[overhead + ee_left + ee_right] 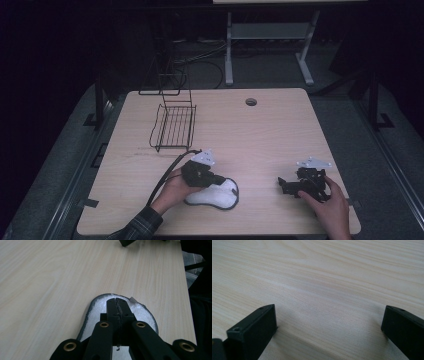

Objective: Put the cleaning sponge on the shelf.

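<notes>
White fleecy insole (215,196), edged in a dark rim, lies flat on the light wood table (260,130) in the lower middle of the high view, just under the left gripper (220,178). In the left gripper view the same insole (98,307) sits in the lower centre of the frame, its rounded end toward the top, and the two black jaws are pressed tight together with only a thin seam between them; they rest over the insole's white surface, though whether any of the fabric is pinched in the seam cannot be told. A hand (176,189) with a plaid sleeve (140,225) grips that tool from the lower left of the high view, its cable (167,175) running off toward the frame's bottom left. At the lower right of the high view the right gripper (285,186) is held low over bare wood by the other hand (327,202), well apart from the insole. In the right gripper view its jaws stand wide apart, one at the lower left and one at the right edge of the frame, with nothing between them but table grain (324,290). A black wire rack (173,126) stands in the upper left part of the tabletop, and a round grommet hole (251,102) lies near the far edge.
</notes>
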`<state>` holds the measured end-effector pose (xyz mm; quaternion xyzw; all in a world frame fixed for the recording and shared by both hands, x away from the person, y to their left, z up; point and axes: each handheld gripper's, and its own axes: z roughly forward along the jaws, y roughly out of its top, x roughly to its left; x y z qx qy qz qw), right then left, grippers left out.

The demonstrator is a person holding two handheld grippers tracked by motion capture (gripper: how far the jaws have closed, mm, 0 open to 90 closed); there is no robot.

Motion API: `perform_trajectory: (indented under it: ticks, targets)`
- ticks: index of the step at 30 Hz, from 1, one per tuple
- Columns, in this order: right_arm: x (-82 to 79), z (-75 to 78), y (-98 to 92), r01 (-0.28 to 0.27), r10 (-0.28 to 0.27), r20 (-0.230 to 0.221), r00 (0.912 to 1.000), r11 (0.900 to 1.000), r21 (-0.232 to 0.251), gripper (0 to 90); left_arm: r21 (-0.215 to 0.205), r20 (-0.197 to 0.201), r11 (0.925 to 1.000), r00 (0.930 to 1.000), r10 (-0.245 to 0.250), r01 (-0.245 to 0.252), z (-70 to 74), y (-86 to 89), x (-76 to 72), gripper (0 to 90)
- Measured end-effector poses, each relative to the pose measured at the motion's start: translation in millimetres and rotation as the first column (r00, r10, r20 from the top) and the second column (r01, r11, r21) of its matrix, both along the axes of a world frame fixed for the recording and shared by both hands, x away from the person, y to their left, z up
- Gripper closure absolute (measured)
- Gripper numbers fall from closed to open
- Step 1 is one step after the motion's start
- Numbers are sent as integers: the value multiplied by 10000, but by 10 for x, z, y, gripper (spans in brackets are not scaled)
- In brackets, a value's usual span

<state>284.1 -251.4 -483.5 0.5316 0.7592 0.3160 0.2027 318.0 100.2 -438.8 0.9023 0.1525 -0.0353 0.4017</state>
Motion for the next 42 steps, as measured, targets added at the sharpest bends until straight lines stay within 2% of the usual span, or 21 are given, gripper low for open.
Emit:
perform_trajectory:
  ticks: [2, 7, 13, 19, 26, 35, 37, 38, 39, 40, 42]
  targets:
    - [0, 0, 0, 1, -1, 0, 10000, 10000, -1, 0, 5, -104, 10000, 9999, -62, 62, -34, -42, -7, 899]
    - [0, 0, 0, -2, 2, 1, 10000, 10000, -3, 0, 341, -200, 9991, 9995, -238, 244, -115, -134, -21, 899]
    - [0, 0, 0, -2, 2, 3, 10000, 10000, -2, 0, 171, -442, 9996, 9988, -232, 239, -154, -142, 3, 900]
    - [0, 0, 0, -2, 2, 4, 10000, 10000, -3, 0, 194, -374, 9997, 9992, -124, 132, -155, -115, 18, 900]
    - [0, 0, 0, 0, 0, 8, 10000, 10000, -4, 0, 266, -324, 9992, 9990, 323, -314, -149, -2, 79, 900]
    - [0, 0, 0, -2, 2, 8, 10000, 10000, -3, 0, 333, -164, 9935, 9938, 1098, -1092, -144, 168, 172, 900]
    - [0, 0, 0, -1, 1, 7, 10000, 10000, -2, 0, 302, -121, 9895, 9898, 1419, -1415, -144, 214, 192, 900]
    - [0, 0, -1, -6, 6, 4, 10000, 10000, -3, 0, 302, -121, 9895, 9898, 1419, -1415, -144, 214, 192, 899]
    - [0, 0, 0, -4, 4, 4, 10000, 10000, -3, 0, 321, -42, 9861, 9865, 1635, -1633, -143, 254, 212, 900]
    - [0, 0, 0, -4, 4, 4, 10000, 10000, -3, 0, 321, -42, 9861, 9865, 1635, -1633, -143, 254, 212, 899]
    - [0, 0, 0, 1, -1, 5, 10000, 10000, -1, 0, 341, 28, 9809, 9815, 1917, -1917, -141, 299, 234, 899]
